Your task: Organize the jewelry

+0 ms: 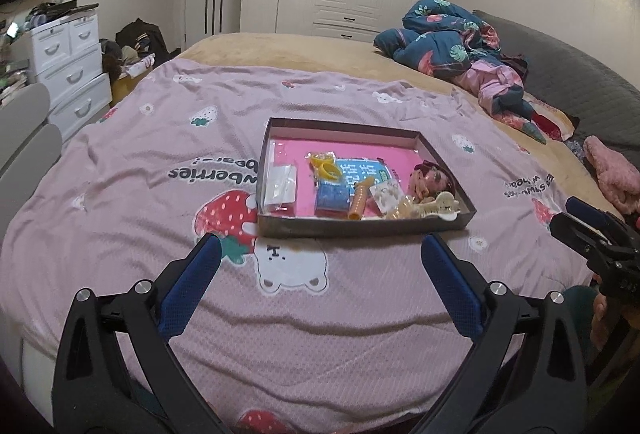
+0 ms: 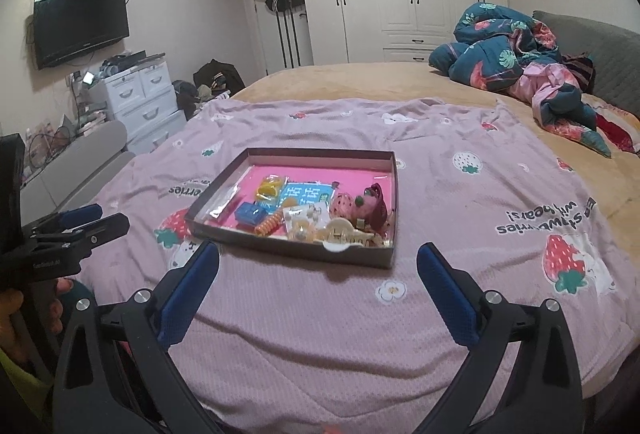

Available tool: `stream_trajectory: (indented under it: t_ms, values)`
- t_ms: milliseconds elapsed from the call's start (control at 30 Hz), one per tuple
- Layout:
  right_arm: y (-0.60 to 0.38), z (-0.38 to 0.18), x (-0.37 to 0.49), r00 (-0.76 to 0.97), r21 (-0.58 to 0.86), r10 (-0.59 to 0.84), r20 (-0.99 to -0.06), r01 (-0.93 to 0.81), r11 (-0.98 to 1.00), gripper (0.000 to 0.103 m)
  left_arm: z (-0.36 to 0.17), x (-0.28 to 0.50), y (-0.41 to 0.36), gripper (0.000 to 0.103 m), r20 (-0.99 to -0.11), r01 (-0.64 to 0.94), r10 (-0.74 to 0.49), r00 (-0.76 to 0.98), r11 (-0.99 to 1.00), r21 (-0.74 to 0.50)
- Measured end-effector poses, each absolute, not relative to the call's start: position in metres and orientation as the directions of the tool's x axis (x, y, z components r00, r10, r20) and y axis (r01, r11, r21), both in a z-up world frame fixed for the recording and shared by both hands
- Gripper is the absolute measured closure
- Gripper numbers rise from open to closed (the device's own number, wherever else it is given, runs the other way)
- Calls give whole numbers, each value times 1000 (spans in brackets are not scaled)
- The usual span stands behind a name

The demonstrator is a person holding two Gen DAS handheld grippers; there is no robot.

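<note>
Pink bedspread (image 1: 160, 193) covers the bed, and on it sits a tray (image 1: 360, 228) holding clips, hair ties and maybe earrings, all inside. Nothing lies outside, so sorting looks done. Near the tray, left gripper (image 1: 320, 254) and right gripper (image 2: 318, 262) spread wide, empty.

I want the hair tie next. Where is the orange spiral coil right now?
The orange spiral coil hair tie lies inside the shallow cardboard box on the bed, near its front wall, between the small blue box and the cream claw clip.
</note>
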State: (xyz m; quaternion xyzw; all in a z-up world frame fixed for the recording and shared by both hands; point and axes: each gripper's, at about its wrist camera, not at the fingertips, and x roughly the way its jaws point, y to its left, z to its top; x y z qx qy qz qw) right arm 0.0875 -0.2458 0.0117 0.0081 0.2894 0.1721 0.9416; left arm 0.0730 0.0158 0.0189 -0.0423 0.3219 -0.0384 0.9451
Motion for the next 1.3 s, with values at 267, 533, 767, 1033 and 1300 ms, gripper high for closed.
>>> stream_trajectory:
  t_ms: [267, 533, 767, 1033, 1300]
  values:
    - [-248, 6, 77, 772, 120, 328, -545, -315, 941, 4, 15, 65, 11, 9, -612, 43, -93, 785, 994, -96]
    - [-247, 6, 77, 771, 124, 326, -548, -310, 943, 4, 17, 62, 7, 9, -608, 51, -97, 788, 994, -93]
    - [-250, 4, 76, 770, 129, 317, -554, -297, 946, 4, 17, 61, 7, 9, -610, 43, -91, 787, 995, -93]
    - [-253, 3, 77, 768, 133, 316, -557, -293, 947, 4, 17, 61, 9, 9, -614, 38, -87, 784, 995, -93]
    - [-253, 3, 77, 768, 133, 317, -557, -294, 946, 4, 18, 61, 9, 9, -615, 34, -84, 784, 995, -92]
